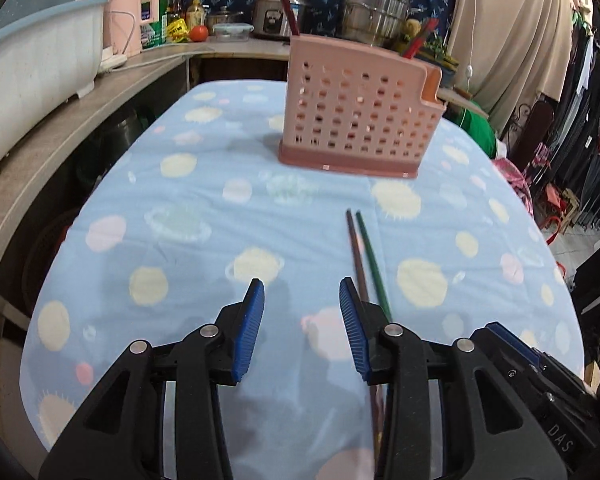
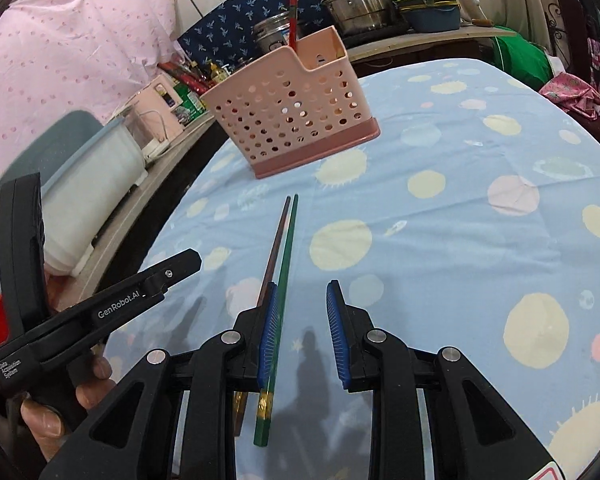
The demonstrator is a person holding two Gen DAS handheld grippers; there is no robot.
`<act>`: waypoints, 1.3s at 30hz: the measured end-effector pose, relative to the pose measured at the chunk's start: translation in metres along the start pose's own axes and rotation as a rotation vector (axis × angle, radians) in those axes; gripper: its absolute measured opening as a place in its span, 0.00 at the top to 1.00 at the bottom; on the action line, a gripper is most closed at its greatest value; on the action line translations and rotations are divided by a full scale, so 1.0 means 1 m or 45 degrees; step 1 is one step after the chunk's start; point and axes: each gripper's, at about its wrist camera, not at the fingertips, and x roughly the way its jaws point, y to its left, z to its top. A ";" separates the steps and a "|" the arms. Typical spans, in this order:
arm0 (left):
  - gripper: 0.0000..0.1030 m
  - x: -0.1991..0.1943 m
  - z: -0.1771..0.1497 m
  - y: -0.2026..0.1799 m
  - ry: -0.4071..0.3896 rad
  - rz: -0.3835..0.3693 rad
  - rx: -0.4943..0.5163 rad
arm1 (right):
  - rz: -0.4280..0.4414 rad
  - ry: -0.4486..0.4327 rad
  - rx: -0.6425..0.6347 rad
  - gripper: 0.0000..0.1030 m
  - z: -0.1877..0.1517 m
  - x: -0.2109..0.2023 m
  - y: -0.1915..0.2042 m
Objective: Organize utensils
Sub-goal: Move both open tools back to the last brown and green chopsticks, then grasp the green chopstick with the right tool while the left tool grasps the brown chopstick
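A brown chopstick and a green chopstick lie side by side on the blue planet-print tablecloth. Behind them stands a pink perforated utensil holder with a brown stick and a red one in it. My left gripper is open and empty, just left of the pair. My right gripper hovers open over the handle ends; the green chopstick runs past its left pad and the brown chopstick goes behind that finger. The holder shows there too.
A wooden counter curves along the left with a pale tub, bottles, a tomato and steel pots. Clothes hang at the right. In the right wrist view a hand holds the left gripper at the lower left.
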 end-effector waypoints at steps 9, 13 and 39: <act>0.59 0.004 -0.029 0.000 0.080 0.010 0.018 | -0.025 0.065 -0.094 0.76 -0.030 0.003 0.014; 0.59 0.003 -0.035 0.002 0.090 0.021 0.012 | -0.029 0.089 -0.125 0.76 -0.039 0.005 0.020; 0.46 -0.001 -0.046 0.013 0.092 0.030 -0.020 | -0.197 0.033 -0.384 0.78 -0.060 0.006 0.046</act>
